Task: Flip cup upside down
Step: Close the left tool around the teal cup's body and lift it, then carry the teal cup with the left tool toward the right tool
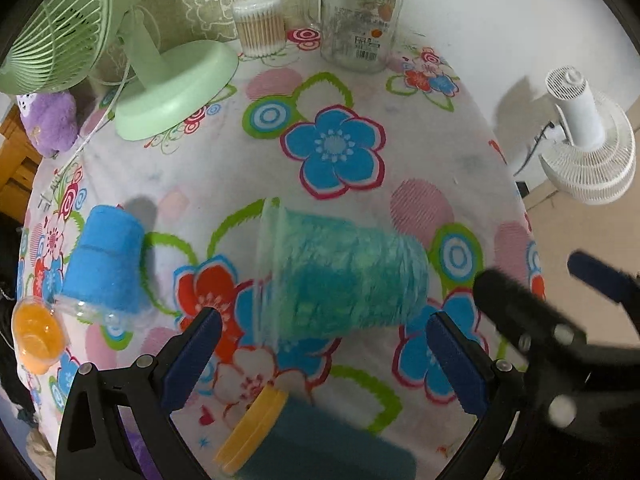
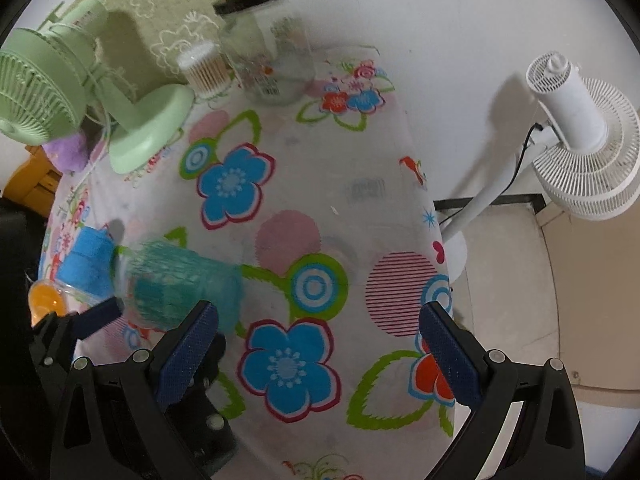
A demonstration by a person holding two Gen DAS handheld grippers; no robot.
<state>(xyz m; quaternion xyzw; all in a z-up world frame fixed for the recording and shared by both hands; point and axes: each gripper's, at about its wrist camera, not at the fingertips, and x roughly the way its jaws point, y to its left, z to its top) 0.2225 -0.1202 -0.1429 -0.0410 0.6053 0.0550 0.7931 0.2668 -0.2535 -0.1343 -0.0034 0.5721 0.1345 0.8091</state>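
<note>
A clear cup with a teal fuzzy sleeve (image 1: 344, 276) lies tipped on its side, rim to the left, blurred, on the flowered tablecloth (image 1: 340, 152). My left gripper (image 1: 324, 356) is open, its blue pads on either side just short of the cup. The cup also shows in the right wrist view (image 2: 180, 284) at the left. My right gripper (image 2: 320, 344) is open and empty over the cloth, right of the cup, and shows blurred in the left wrist view (image 1: 552, 280).
A blue-sleeved cup (image 1: 104, 260) lies at the left with an orange cap (image 1: 38, 336). A yellow-lidded teal item (image 1: 280, 440) is below the left gripper. A green fan (image 1: 168, 80), swab tub (image 1: 262, 24) and glass jar (image 1: 360, 16) stand at the back. A white fan (image 2: 576, 136) stands beyond the table's right edge.
</note>
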